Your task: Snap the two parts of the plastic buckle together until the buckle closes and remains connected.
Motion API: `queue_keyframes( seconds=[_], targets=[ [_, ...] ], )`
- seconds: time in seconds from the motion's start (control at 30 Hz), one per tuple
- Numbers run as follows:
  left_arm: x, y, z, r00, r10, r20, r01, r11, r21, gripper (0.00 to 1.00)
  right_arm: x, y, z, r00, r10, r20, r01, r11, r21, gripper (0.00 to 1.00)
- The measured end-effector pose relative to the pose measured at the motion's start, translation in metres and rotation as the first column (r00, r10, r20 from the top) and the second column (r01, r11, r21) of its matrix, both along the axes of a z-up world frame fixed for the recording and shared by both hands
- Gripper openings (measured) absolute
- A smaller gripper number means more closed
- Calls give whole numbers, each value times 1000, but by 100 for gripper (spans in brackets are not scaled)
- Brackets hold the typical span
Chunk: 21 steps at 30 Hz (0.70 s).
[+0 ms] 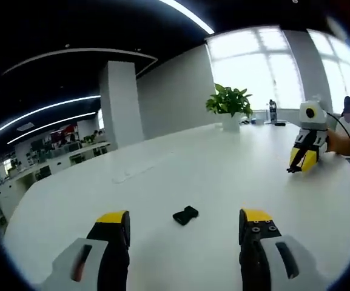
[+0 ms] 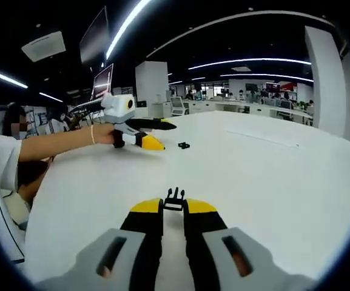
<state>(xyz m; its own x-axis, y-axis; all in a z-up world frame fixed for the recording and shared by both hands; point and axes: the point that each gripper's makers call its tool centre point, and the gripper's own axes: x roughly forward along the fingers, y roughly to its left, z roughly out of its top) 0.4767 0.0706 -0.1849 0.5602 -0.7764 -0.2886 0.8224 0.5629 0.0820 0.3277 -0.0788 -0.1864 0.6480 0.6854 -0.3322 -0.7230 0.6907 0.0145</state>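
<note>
We judge the task only begun: the two buckle parts are well apart, nothing is mated, and the snap itself is all still to do.

The pronged buckle half (image 2: 175,197) sits pinched between the tips of our right gripper (image 2: 174,207), its prongs sticking out past the yellow pads, so that half is already in hand. The jaws there stand narrow, clamped on the part. In the left gripper view we see the same gripper (image 1: 303,159) off to the right, held above the white surface (image 1: 211,176), with a dark bit at its tips.

The other buckle half (image 1: 185,214) lies loose on the surface, a small black block. Taking it as our landmark: the left gripper (image 1: 187,221) has its jaws wide, one on either side of the block, and the block looks a little beyond the tips, not touched; whether the jaws are level with it or above it we cannot tell. From the right gripper view the same block (image 2: 184,145) lies just past the tips of the left gripper (image 2: 156,134), far ahead of the held half.

What is left, as we judge it: close on the loose half, bring the two together in line, and press until they lock.

Beyond the loose half, a potted plant (image 1: 230,104) stands at the far side of the surface.
</note>
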Motion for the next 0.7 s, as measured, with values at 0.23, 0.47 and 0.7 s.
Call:
queue_keyframes(
  seconds=[0.23,0.47,0.7],
  targets=[
    [1,2,1,1000,-19,-6,19,1000,14,66,-5,3,2,1000,18,6,-18,1000,-12,12],
    [4,0,1,998,-36,-43,35,999,-13,60,-10,5,3,1000,26,6,-26,1000,-9,12],
    [4,-6,-9,996,-71,-61,73,997,36,60,-9,4,6,999,30,12,-30,1000,-2,12]
  ],
)
